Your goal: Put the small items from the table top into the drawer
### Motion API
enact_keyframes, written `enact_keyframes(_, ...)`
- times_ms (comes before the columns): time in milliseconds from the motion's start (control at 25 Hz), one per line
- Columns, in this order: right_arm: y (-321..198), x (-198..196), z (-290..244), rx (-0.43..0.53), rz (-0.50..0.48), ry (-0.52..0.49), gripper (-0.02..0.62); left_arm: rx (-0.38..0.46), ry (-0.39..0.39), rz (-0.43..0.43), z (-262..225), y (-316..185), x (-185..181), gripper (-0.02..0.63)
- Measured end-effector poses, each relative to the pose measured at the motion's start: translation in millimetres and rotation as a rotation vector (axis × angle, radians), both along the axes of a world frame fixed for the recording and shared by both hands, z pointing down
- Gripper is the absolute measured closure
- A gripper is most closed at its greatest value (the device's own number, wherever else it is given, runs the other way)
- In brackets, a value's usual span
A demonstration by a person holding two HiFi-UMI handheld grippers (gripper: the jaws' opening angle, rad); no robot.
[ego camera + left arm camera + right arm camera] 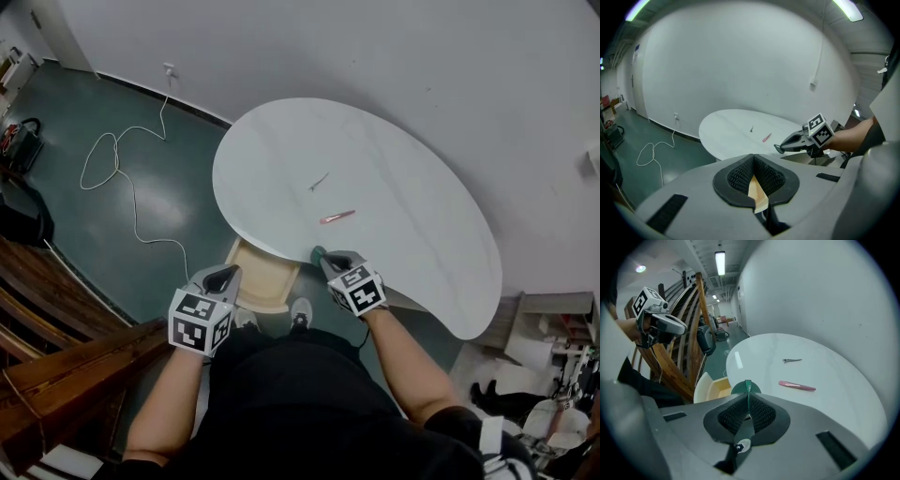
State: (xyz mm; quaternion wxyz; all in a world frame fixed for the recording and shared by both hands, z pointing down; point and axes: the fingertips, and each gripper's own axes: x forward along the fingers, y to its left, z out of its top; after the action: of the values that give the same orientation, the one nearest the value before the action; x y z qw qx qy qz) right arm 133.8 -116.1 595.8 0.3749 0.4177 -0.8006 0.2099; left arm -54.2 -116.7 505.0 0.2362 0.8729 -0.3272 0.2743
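On the white rounded table (394, 187) lie a thin dark hair clip (319, 181) and a pink stick-like item (337, 217); both also show as the clip (792, 360) and pink item (797, 386). My right gripper (323, 256) is at the table's near edge, shut on a flat green item (746, 389) that sticks out past its jaws. The wooden drawer (255, 258) stands pulled open under the table's left edge. My left gripper (228, 274) hovers over the drawer with its jaws shut and nothing held; the drawer's wood (758, 196) shows below them.
A white cable (117, 178) loops over the green floor to the left. Dark wooden stair rails (56, 309) stand at the near left, with a black bag (23, 142) beyond. The person's shoes (301, 312) are just under the drawer.
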Motion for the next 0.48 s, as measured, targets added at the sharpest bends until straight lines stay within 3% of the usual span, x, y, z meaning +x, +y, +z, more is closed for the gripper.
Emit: enact_keyframes(480,20,-99,29,-0.077,-0.220,-0.054,0.584,-0.023,0.002,-0.071,11,6,-23,0.592)
